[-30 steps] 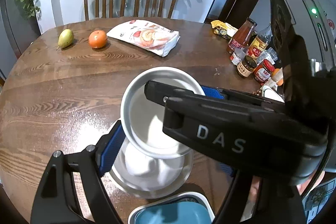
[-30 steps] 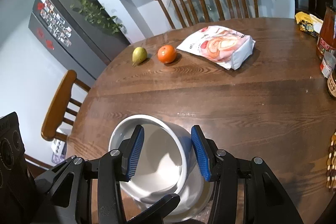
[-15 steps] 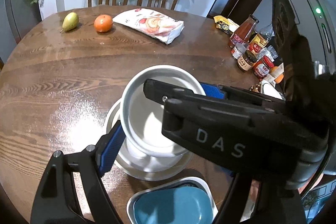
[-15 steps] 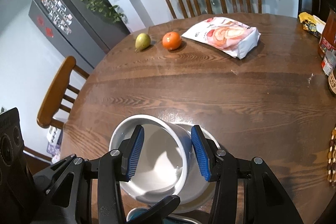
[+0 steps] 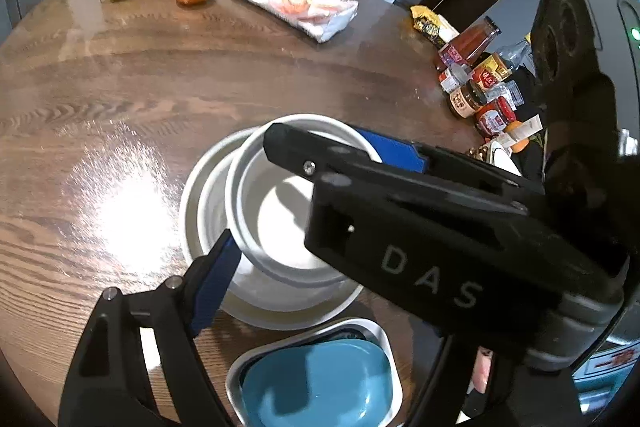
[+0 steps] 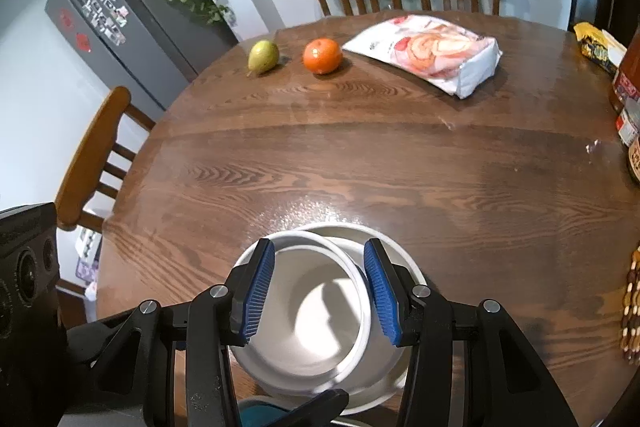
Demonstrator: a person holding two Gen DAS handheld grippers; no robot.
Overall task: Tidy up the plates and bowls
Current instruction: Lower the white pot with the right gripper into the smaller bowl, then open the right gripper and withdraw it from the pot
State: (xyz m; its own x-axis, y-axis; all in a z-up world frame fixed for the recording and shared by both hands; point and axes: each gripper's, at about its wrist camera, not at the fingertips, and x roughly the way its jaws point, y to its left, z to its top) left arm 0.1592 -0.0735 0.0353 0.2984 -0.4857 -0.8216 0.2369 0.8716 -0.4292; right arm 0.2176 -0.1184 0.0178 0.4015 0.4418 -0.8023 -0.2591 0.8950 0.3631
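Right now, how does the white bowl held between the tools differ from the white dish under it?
The white bowl is narrower and deeper, with tall walls; the white dish is wider and shallower. The bowl sits tilted, gripped across its rim by the left tool and the right tool; the dish lies flat on the table, ungripped. Both are round, plain white and empty.

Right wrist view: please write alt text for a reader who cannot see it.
The right gripper grips a round white bowl, tilted above a wider white bowl on a round wooden table. Farther back lie a green pear, an orange and a white snack bag.
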